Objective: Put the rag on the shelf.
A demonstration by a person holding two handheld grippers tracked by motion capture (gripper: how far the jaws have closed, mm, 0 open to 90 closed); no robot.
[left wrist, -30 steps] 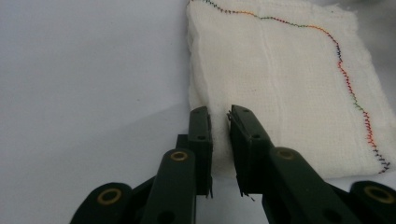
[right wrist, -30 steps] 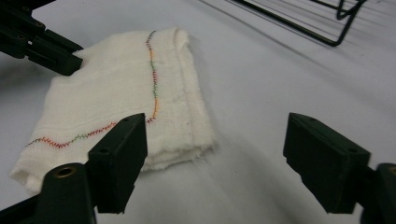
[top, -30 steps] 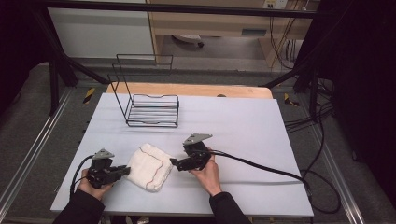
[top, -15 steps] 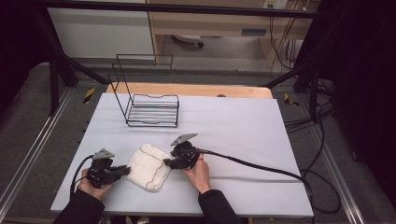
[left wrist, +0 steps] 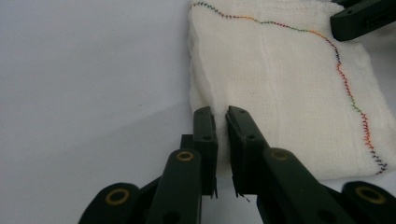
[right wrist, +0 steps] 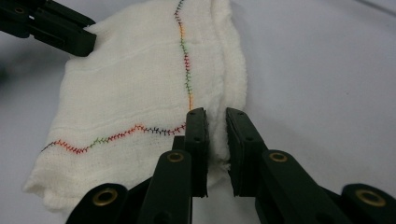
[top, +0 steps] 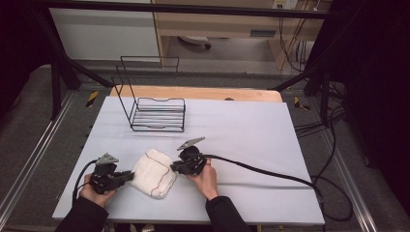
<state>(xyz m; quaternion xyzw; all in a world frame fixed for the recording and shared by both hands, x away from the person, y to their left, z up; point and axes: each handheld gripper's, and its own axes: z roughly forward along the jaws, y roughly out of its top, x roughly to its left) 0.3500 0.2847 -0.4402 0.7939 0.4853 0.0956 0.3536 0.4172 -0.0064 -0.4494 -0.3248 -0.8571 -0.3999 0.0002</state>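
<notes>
High view: a folded white cloth with multicoloured stitching is laid flat on the grey-white table, near the front edge and left of centre. The left gripper is positioned at the cloth's 9 o'clock edge, and the right gripper at its 3 o'clock edge. Each gripper is carried in one of the person's hands, which enter from 6 o'clock. A black wire rack is located at 12 o'clock from the cloth, well apart from it.

In the left gripper view, the left gripper is seen clamped on the near edge of the cloth; the layered edge is pinched between the pads, which stand almost together. A jaw of the other gripper is seen at 1 o'clock, at the far corner of the cloth.

In the right gripper view, the jaws of the right gripper have just been closing, and a thick fold of the cloth is now pressed between the pads. The stitched line is seen just left of the clamped fold. The other gripper's jaws are seen at 10 o'clock, at the cloth's far edge.
</notes>
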